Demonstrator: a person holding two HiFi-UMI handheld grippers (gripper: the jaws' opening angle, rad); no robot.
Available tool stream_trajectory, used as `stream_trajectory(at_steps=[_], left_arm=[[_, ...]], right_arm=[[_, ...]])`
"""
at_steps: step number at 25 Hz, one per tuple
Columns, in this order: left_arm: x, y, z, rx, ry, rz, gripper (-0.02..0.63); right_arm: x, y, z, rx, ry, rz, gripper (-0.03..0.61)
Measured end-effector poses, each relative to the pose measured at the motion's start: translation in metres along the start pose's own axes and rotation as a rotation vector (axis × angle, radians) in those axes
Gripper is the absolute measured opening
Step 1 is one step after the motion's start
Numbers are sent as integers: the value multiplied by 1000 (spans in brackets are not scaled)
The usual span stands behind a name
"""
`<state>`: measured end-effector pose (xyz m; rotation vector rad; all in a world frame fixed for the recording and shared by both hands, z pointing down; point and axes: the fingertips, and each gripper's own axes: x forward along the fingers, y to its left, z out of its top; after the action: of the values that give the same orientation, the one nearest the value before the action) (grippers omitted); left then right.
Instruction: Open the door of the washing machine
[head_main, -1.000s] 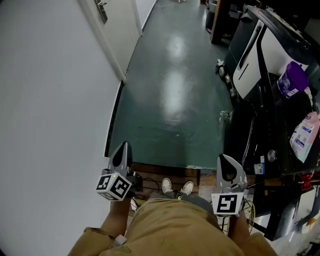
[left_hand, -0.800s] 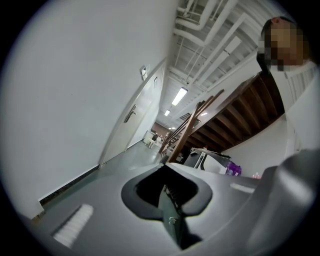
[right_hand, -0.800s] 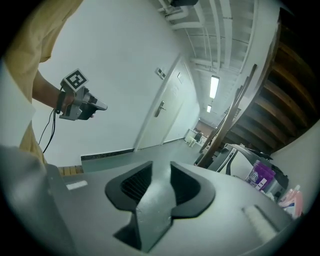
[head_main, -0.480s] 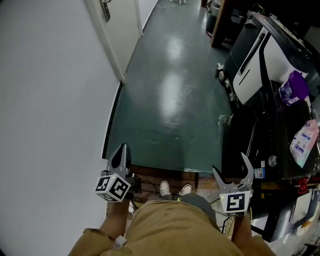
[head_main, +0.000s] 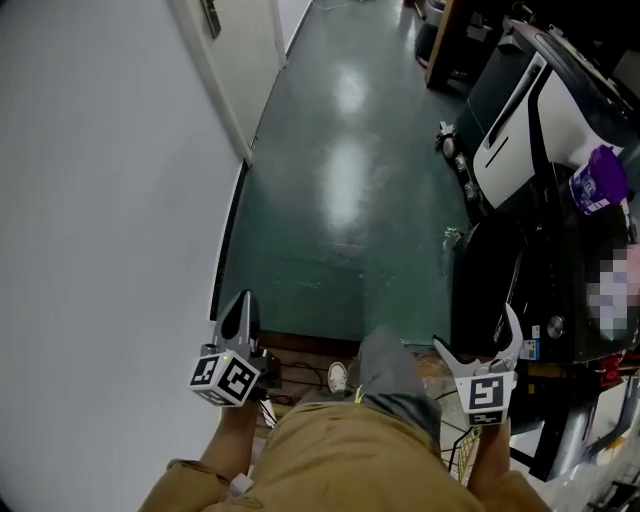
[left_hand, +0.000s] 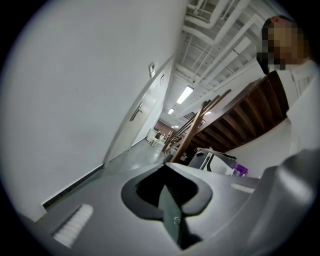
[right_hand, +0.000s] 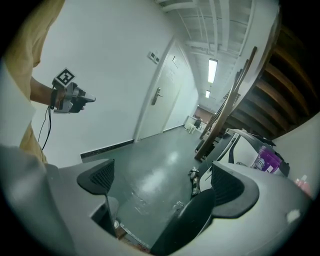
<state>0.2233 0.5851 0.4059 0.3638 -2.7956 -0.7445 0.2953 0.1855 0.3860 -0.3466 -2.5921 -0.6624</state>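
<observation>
I'm seeing the dark green floor (head_main: 340, 210) gleaming under strip lights (right_hand: 212, 69), a white wall (head_main: 100, 200) running towards a white door (head_main: 245, 70).

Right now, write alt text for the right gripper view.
The right gripper, jaws just opened wide and empty, faces a green corridor floor and the dark washing machine at lower right. The left gripper shows upper left.

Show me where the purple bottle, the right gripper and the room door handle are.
purple bottle (head_main: 597, 182), head view, on its body.
right gripper (head_main: 474, 328), head view, midway between fingertips; its jaws have just been opening, nothing between them.
room door handle (right_hand: 157, 95), right gripper view, on the lever.
</observation>
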Motion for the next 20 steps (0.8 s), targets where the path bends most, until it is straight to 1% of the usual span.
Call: stream_trajectory(at_steps=[5, 9, 13, 16, 18, 20], left_arm=[[35, 11, -4, -1, 47, -3, 60], [90, 6, -20, 10, 106, -28, 60], [172, -6, -26, 47, 188, -71, 60], [245, -23, -24, 79, 243, -102, 60], [298, -41, -19, 97, 284, -129, 60], [345, -72, -16, 125, 340, -186, 60]], right_arm=[[27, -3, -1, -4, 31, -10, 575], [61, -17, -14, 40, 57, -17, 575], [112, -42, -27, 93, 115, -32, 575], [156, -77, -31, 126, 160, -50, 575], [183, -105, -27, 167, 177, -59, 575], [197, -135, -16, 213, 200, -81, 574]])
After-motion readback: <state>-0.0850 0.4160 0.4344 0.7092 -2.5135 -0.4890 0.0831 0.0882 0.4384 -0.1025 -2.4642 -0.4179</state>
